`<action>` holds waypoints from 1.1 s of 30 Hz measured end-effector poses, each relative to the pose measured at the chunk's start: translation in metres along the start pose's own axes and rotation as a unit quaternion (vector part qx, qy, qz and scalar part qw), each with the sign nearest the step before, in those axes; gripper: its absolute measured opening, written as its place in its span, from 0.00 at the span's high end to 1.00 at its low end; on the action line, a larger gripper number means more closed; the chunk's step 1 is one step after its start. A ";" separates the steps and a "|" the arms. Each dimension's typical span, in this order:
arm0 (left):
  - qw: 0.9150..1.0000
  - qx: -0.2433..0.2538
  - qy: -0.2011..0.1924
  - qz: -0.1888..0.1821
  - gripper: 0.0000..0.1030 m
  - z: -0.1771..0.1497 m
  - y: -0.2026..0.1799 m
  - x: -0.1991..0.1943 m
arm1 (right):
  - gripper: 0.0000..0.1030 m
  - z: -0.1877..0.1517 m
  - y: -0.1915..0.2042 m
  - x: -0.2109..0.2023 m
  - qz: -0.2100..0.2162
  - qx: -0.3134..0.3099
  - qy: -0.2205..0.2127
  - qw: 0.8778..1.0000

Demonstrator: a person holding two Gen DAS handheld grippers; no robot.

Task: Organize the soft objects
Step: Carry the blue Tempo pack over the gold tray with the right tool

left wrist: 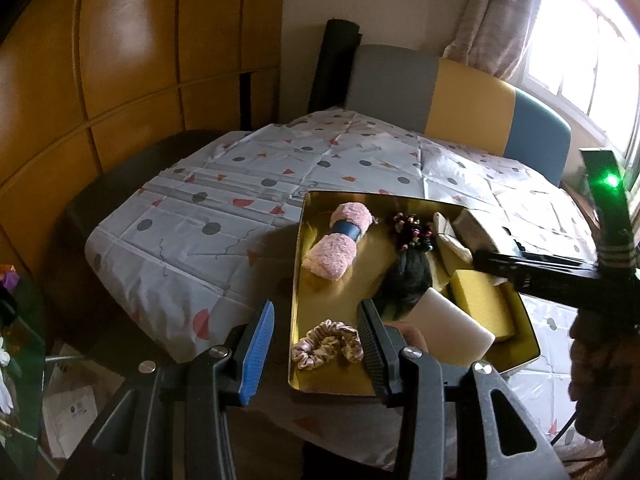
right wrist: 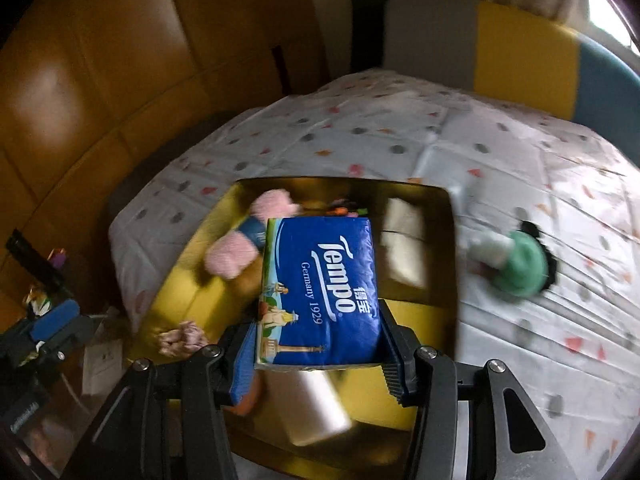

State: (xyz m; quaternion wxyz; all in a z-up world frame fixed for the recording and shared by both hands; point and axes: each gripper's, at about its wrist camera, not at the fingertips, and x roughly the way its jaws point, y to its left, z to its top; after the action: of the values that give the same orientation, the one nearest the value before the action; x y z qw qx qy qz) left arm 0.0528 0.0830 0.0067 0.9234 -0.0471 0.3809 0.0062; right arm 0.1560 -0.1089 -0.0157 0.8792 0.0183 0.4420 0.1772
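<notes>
Tabletop point(left wrist: 224, 184) under a spotted cloth, gold tin point(left wrist: 298, 264) sitting on it toward the near edge; everything else is placed off that tin.

Biggest item in play is the tissue pack point(right wrist: 320, 292), blue wrapper, held above the tin's middle by the right gripper point(right wrist: 320, 344), fingers point(right wrist: 394, 356) closed on its two long sides at the near end. Judged light, squashy, with a slick plastic film that could slide; the side grip near the end looks fair, but a hold closer to mid-length would likely swing less.

Inside the tin: yellow sponge point(left wrist: 480, 300) at the right side, white block point(left wrist: 456, 320) just beside it toward the near edge, pink yarn point(left wrist: 340, 244) with a blue band at the far left, dark hair bundle point(left wrist: 408, 276) in the middle with beaded ties point(left wrist: 414, 232) behind it, scrunchie point(left wrist: 328, 344) at the near left corner. All judged soft and light; the scrunchie would pinch anywhere.

Outside the tin, to its right on the cloth: a green puff point(right wrist: 520, 268), blurred.

Left gripper point(left wrist: 316, 344) hovers over the tin's near left edge, fingers point(left wrist: 256, 344) spread wide, holding nothing.
</notes>
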 end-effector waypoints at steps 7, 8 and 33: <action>1.000 -0.010 0.001 0.009 0.58 -0.001 0.009 0.001 | 0.49 0.006 0.049 0.047 0.012 -0.041 0.041 0.998; 1.000 -0.011 0.001 0.010 0.58 -0.001 0.011 0.002 | 0.49 0.006 0.055 0.054 0.012 -0.048 0.048 0.998; 1.000 -0.008 0.005 0.022 0.58 -0.002 0.012 0.000 | 0.23 -0.006 0.072 0.069 0.047 -0.060 0.052 0.996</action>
State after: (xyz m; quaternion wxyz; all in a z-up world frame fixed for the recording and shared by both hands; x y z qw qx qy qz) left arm 0.0506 0.0945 0.0040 0.9208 -0.0462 0.3861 0.0299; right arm 0.1676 -0.0191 -0.0593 0.8453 -0.0232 0.4743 0.2448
